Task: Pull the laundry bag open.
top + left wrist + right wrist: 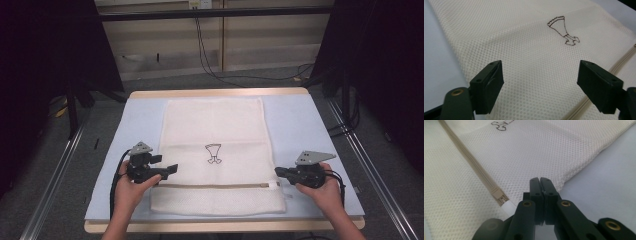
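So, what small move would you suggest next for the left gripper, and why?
Probably lower the left gripper and close it on the mesh bag near the zipper. Its jaws stand open above the fabric with nothing between them, while the right gripper is shut beside the zipper slider, so the bag likely needs pinning.

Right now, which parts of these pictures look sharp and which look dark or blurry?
High view: the mesh bag and table are evenly lit, the room's sides nearly black. Left gripper view: the weave and the drawn figure are crisp, the jaws soft. Right gripper view: the zipper end is sharp, the far mesh blurs.
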`<state>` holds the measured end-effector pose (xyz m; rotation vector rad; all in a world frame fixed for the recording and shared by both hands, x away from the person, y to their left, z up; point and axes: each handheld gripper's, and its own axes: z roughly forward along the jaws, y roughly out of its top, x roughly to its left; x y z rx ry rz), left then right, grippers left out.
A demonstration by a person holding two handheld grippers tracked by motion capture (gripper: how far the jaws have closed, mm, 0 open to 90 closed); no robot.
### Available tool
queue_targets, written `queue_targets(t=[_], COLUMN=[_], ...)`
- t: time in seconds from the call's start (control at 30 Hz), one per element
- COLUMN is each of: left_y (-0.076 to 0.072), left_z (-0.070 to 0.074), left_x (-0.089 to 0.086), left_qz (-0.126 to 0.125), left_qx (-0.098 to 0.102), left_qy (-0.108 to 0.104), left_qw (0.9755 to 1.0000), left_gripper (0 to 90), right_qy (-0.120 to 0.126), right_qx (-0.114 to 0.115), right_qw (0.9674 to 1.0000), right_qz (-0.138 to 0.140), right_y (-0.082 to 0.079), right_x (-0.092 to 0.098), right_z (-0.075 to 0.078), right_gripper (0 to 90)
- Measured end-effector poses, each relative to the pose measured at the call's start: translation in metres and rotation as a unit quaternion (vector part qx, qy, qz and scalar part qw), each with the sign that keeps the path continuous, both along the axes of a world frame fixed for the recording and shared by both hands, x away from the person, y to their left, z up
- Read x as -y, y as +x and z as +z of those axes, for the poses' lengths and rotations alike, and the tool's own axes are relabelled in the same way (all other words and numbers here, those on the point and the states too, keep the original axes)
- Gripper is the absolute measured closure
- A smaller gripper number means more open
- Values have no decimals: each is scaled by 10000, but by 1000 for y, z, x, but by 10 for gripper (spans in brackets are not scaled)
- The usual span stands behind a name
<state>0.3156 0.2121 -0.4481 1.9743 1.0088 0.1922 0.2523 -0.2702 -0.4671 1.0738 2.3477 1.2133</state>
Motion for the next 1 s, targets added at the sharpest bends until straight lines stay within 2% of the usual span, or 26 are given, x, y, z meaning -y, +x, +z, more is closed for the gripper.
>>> queue_targets(t=[0.07, 0.1, 0.2, 0.23, 0.33, 0.4, 0.53, 0.7, 0.77, 0.83, 1.0], left_y=[0, 1, 0, -1, -3, -4, -6, -8, -10, -11, -15], left_z=[0, 1, 2, 3, 6, 9, 9, 11, 13, 14, 15], left_x=[1, 6, 10, 12, 18, 26, 38, 51, 57, 63, 81], left_qz=[-27, -102, -155, -195, -298, -426, -551, -790, -874, -993, -1150], left_qx=[-16, -112, -132, -150, -75, -81, -196, -204, -271, -233, -305], left_qy=[1, -112, -126, -102, -180, -196, -402, -361, -442, -431, -429], left_qw=[10000, 9998, 9997, 9996, 9994, 9989, 9975, 9960, 9948, 9938, 9920], left_gripper=[172, 148, 106, 100, 80, 56, 39, 24, 20, 19, 16], right_qy=[56, 138, 208, 281, 307, 179, 165, 65, 8, -28, -32], right_qx=[-9, -133, -123, -203, -252, -291, -339, -277, -297, -285, -284], right_qw=[10000, 9998, 9997, 9994, 9992, 9994, 9993, 9995, 9995, 9994, 9992], right_qz=[16, -16, -25, -81, -76, 10, 41, 112, 148, 173, 269], right_y=[-1, -2, -2, -1, -1, -2, -4, -7, -9, -9, -10], right_x=[1, 3, 4, 4, 4, 3, 5, 7, 6, 5, 1], right_z=[0, 2, 3, 4, 4, 3, 0, 0, -2, -3, -4], right_gripper=[900, 900, 900, 900, 900, 900, 900, 900, 900, 900, 900])
